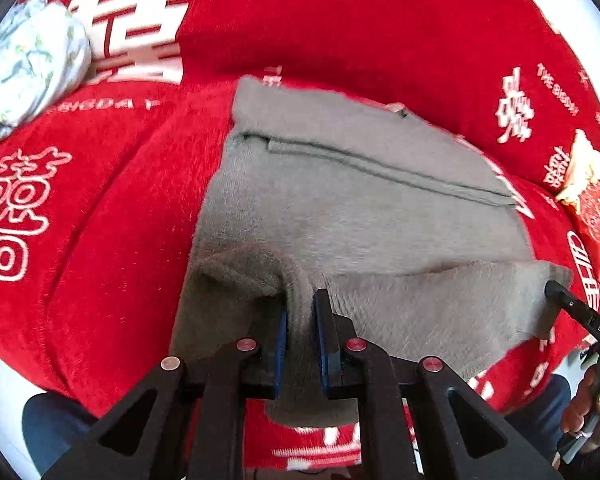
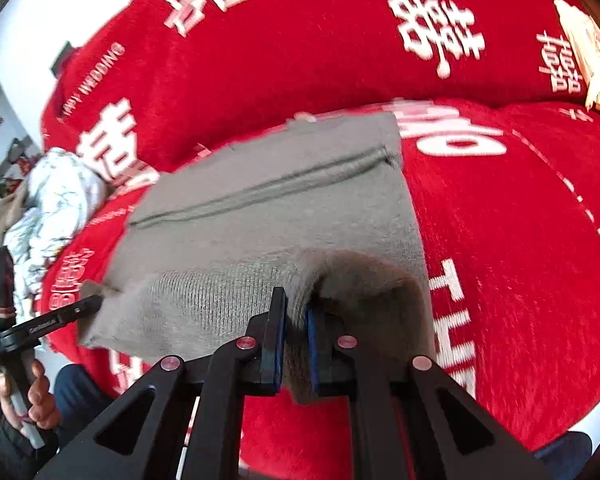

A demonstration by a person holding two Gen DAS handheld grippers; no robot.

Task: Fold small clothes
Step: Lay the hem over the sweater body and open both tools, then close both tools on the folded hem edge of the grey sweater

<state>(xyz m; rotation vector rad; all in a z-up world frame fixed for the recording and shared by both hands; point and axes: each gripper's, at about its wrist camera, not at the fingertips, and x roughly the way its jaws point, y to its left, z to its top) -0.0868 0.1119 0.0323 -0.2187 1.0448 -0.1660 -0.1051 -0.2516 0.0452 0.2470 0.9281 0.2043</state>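
Grey garment [image 1: 340, 208] pinched by both grippers, red blanket [image 1: 100, 220], seemingly sofa

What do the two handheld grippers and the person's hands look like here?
The left gripper and right gripper match: black angular frames, blue-padded jaws, round pinkish-silver bolt heads. The right hand and left hand are bare; dark blue trousers show below.

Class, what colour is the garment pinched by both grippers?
Plain grey garment, seen best in the left wrist view, on a red cover with white lettering.
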